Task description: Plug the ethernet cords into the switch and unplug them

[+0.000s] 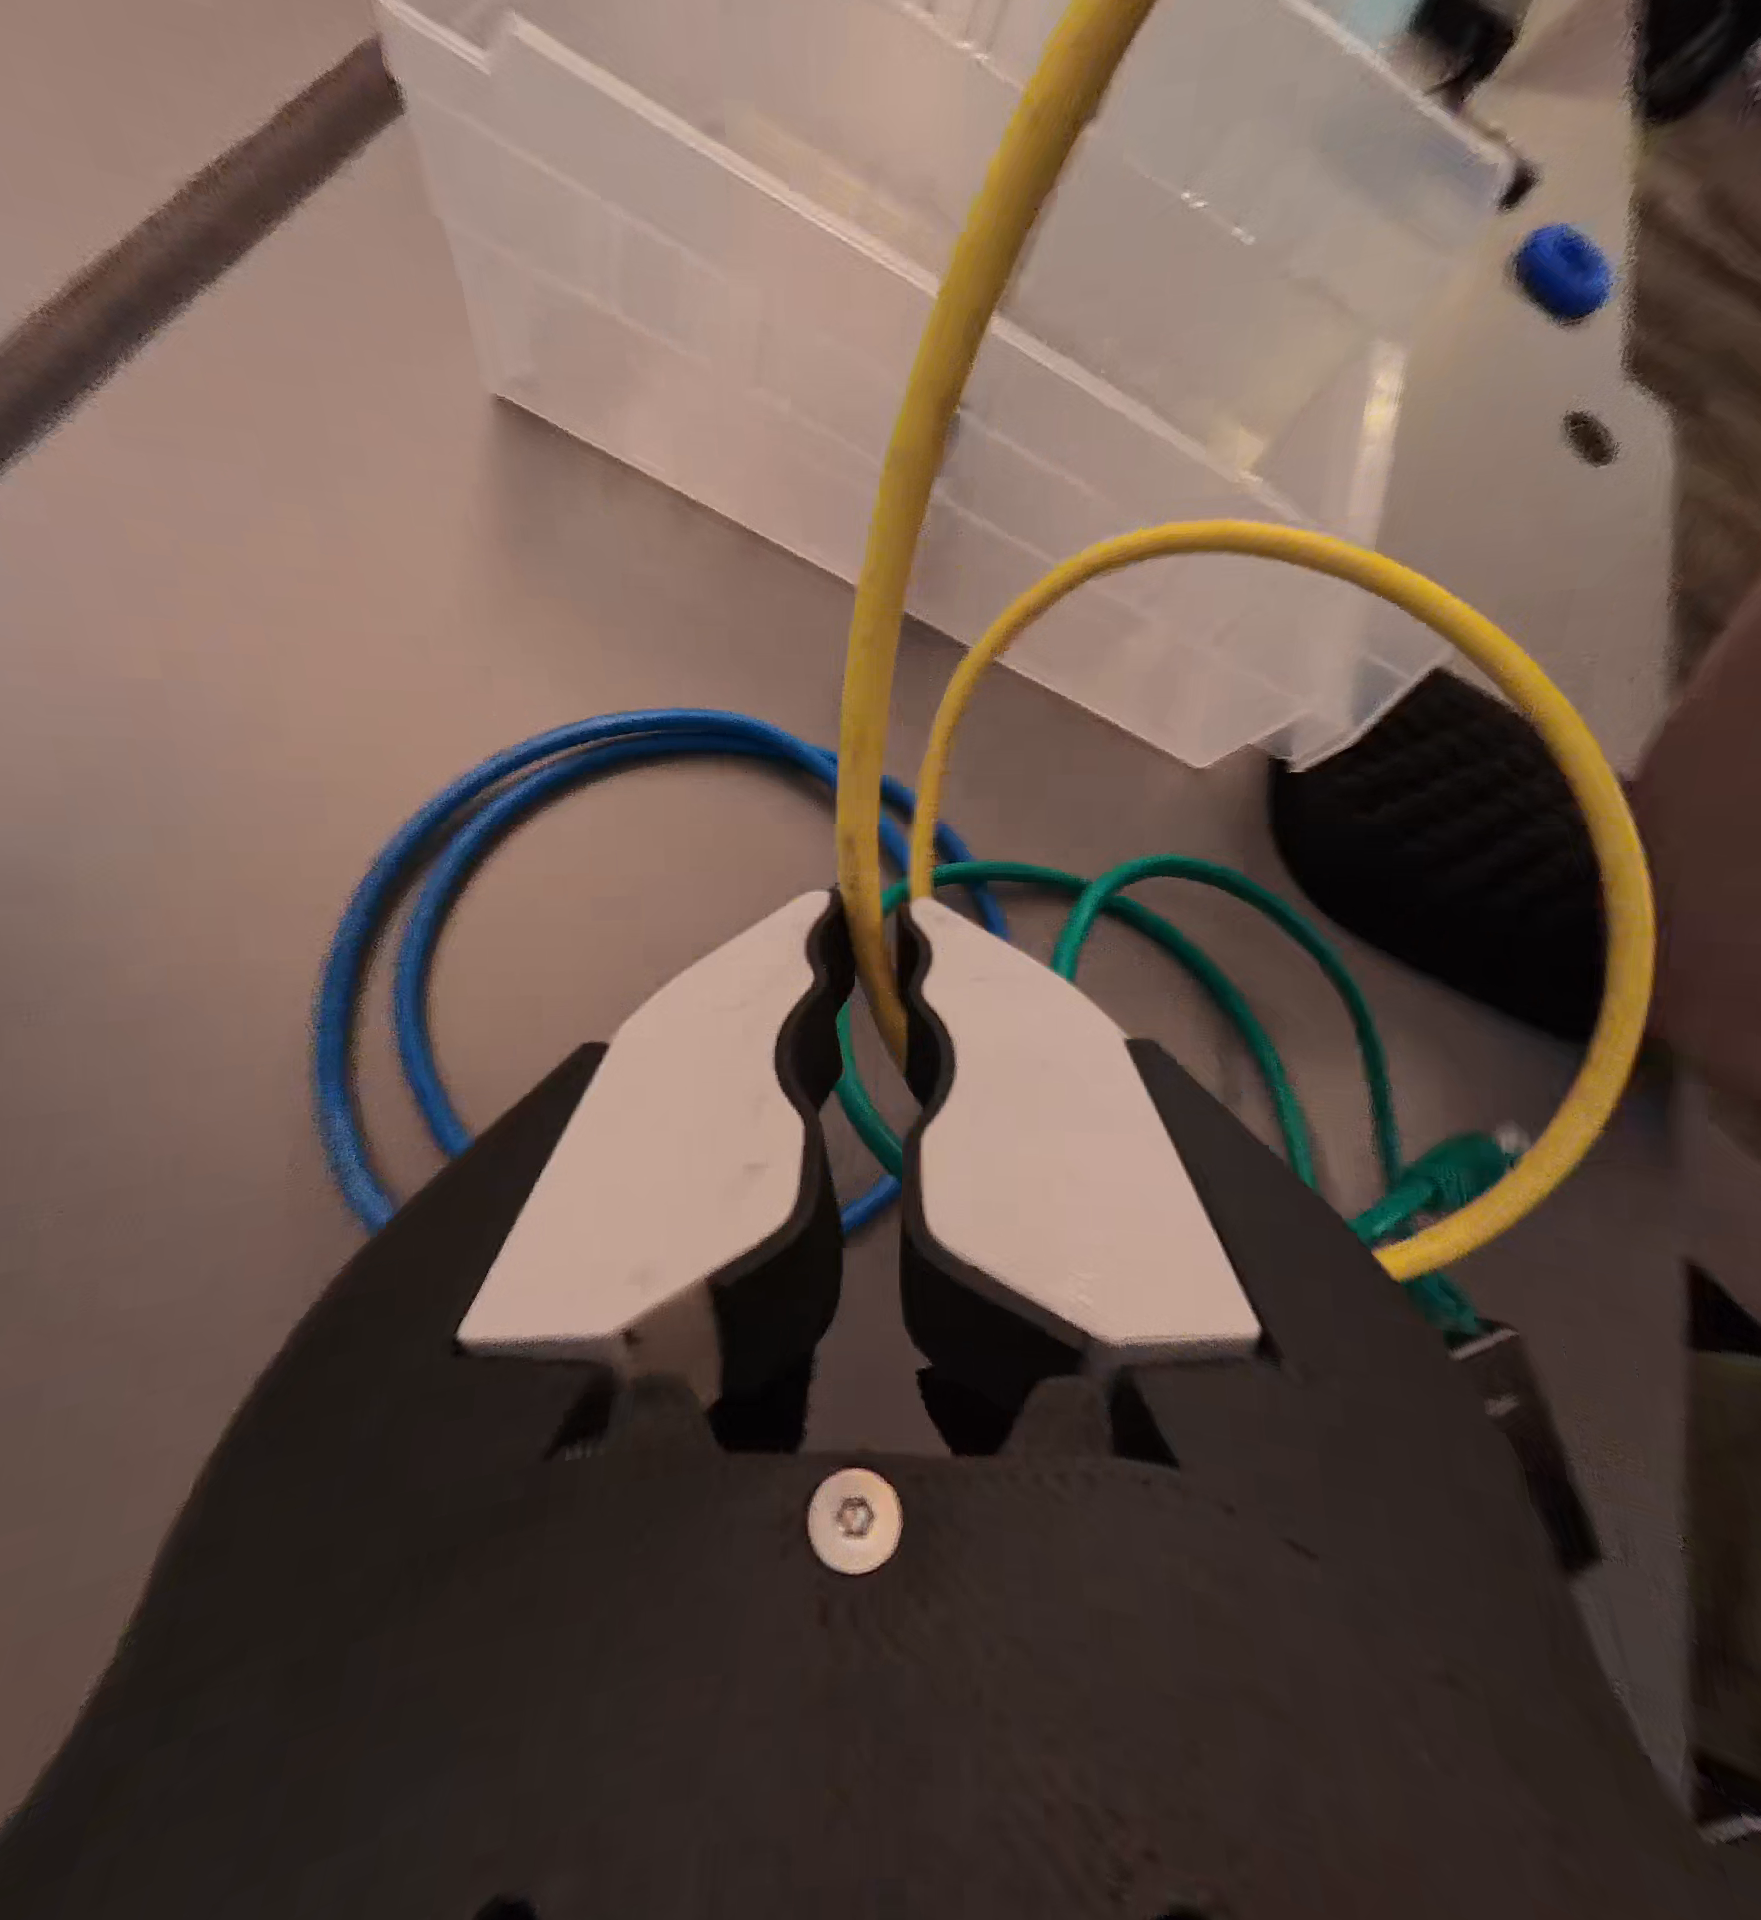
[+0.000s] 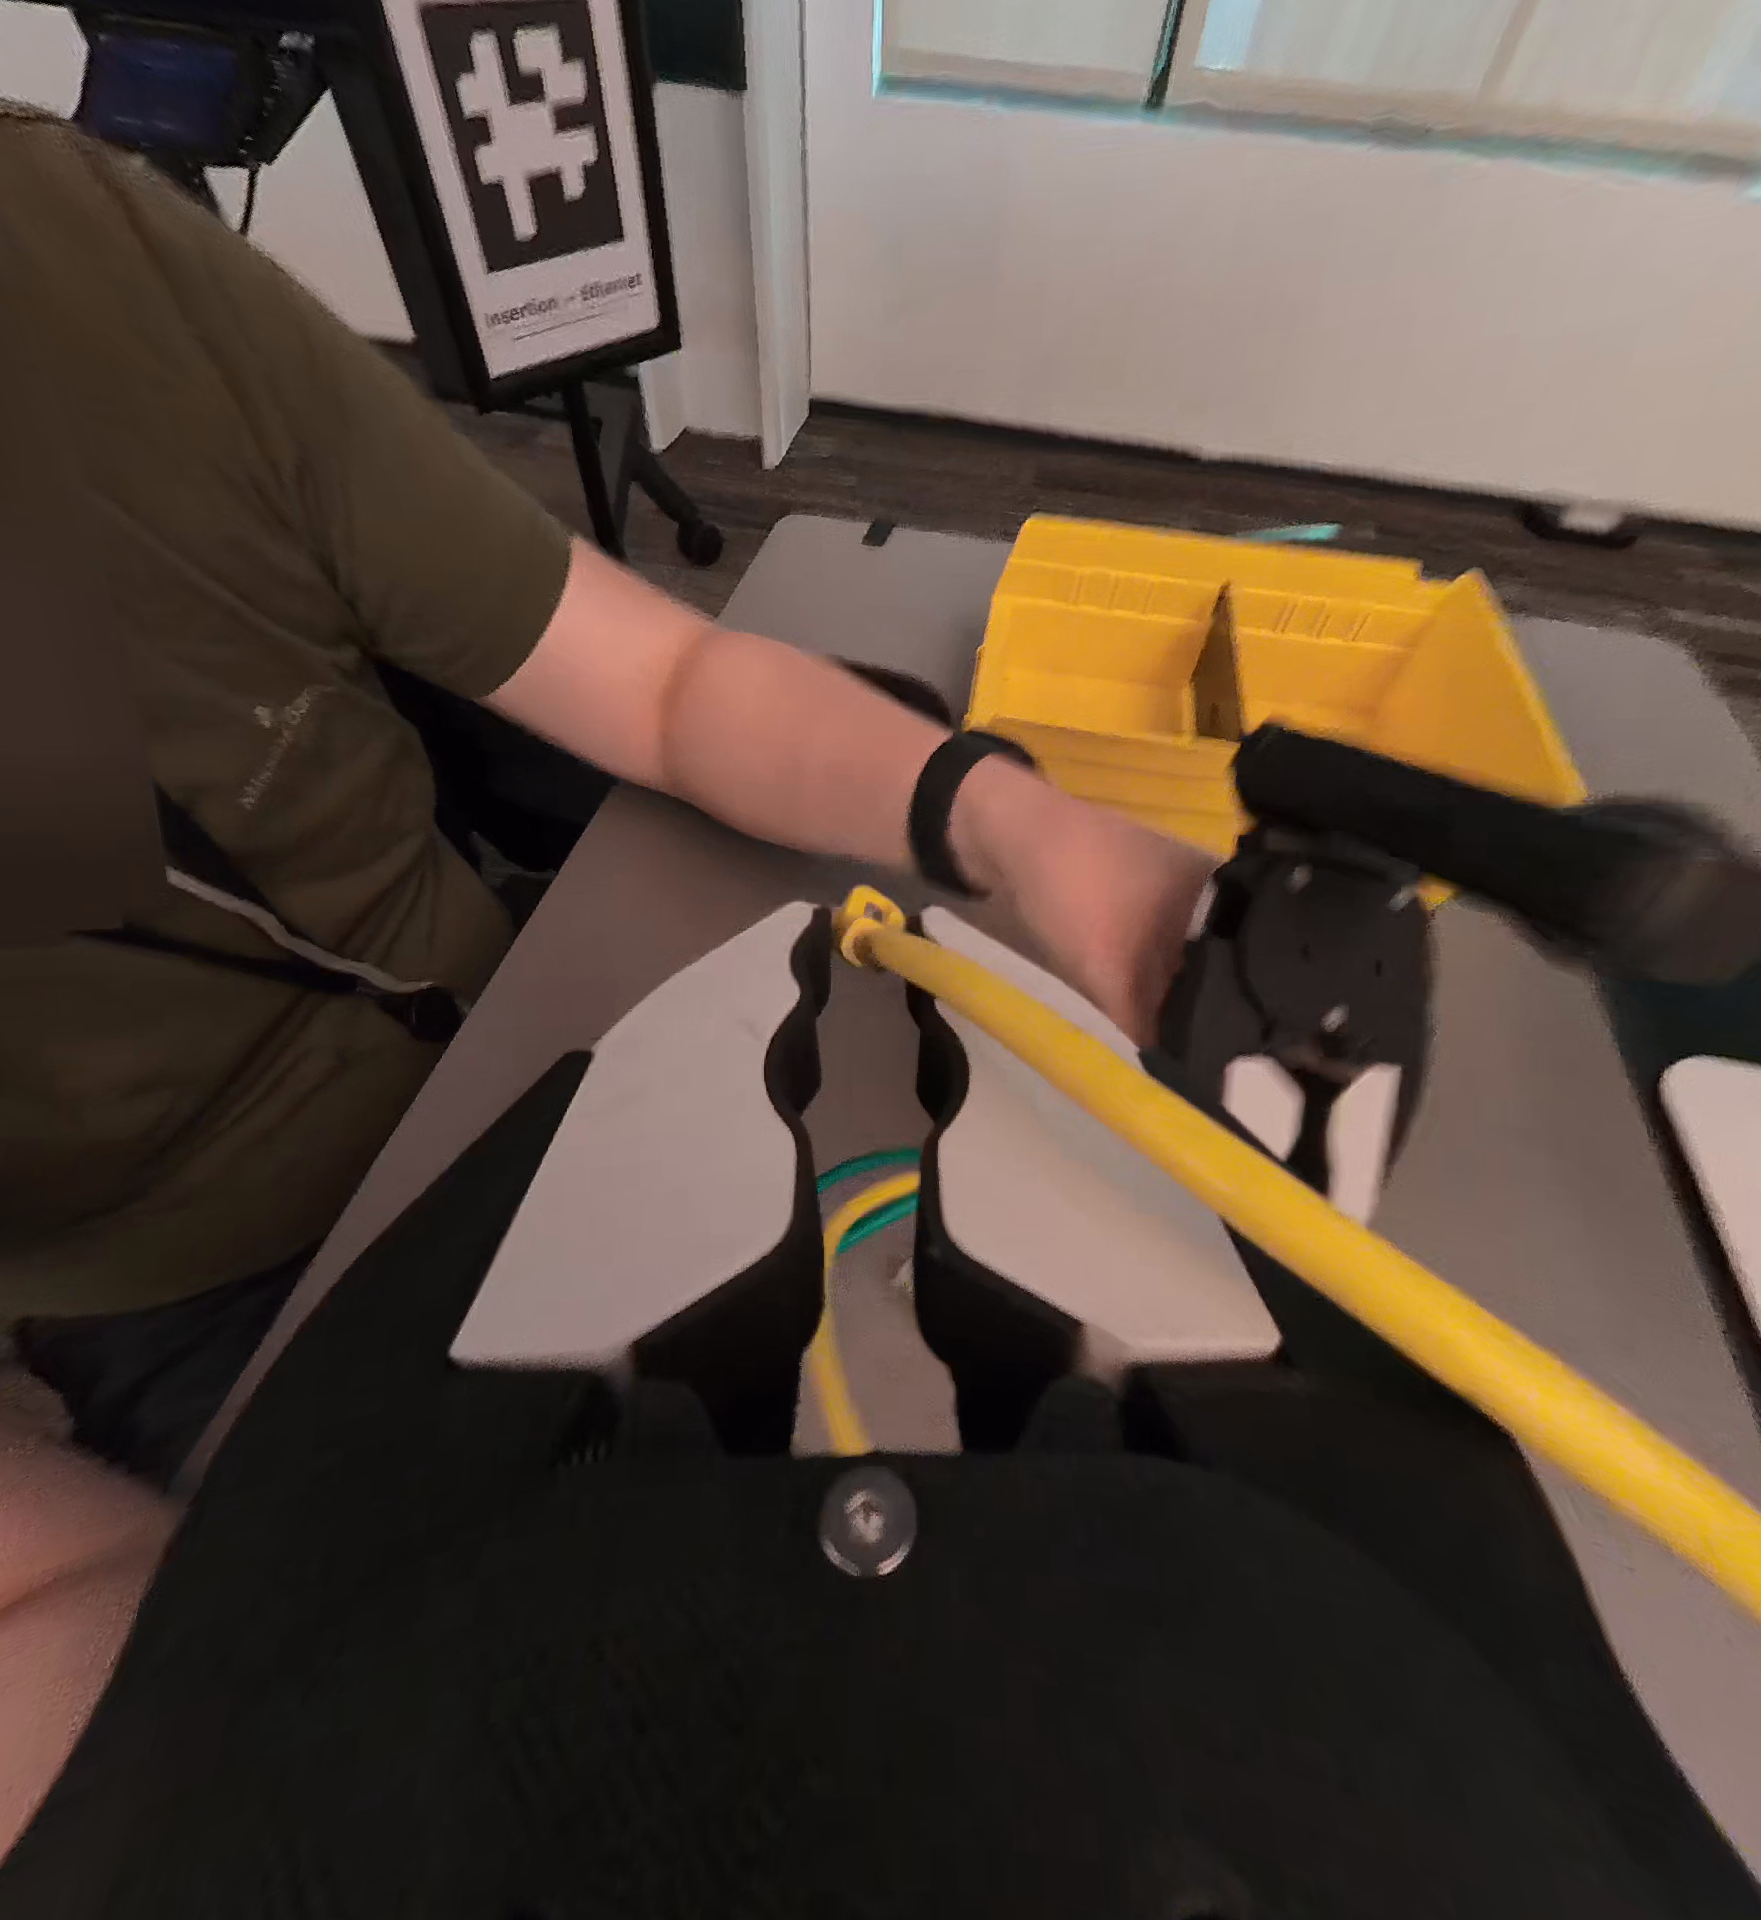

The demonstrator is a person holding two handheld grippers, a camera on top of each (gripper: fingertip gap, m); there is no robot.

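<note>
On the left of the grey table [image 1: 180,727] the blue cord [image 1: 377,935] is lying coiled and untouched, presumably waiting its turn. Just beside it, the left gripper [image 1: 871,914] is pinching the yellow cord [image 1: 886,623] partway along its length, fingers drawn together on it, so the slack is looping round to the right instead of dragging across the table. The green cord [image 1: 1219,894] is lying loose underneath, its plug [image 1: 1447,1174] resting near the yellow loop. Behind them a clear plastic bin [image 1: 751,312] is sitting on the table.

Moving to the right wrist view, the person's forearm [image 2: 751,727] is reaching across, carrying the left gripper [image 2: 1302,1143] out over the table. The right gripper [image 2: 871,925] is clamping the yellow cord's plug [image 2: 865,923] at its very tips, the fingers close together with the plug sticking out ahead, which looks like the grip wanted for steering it into a port. The cord [image 2: 1375,1278] is trailing back over the right finger, out of the way. Beyond, a yellow bin [image 2: 1146,665] is standing on the table's far side. I cannot make out the switch in either view, so I am judging the plug is not in it yet, with no port in view to aim at.
</note>
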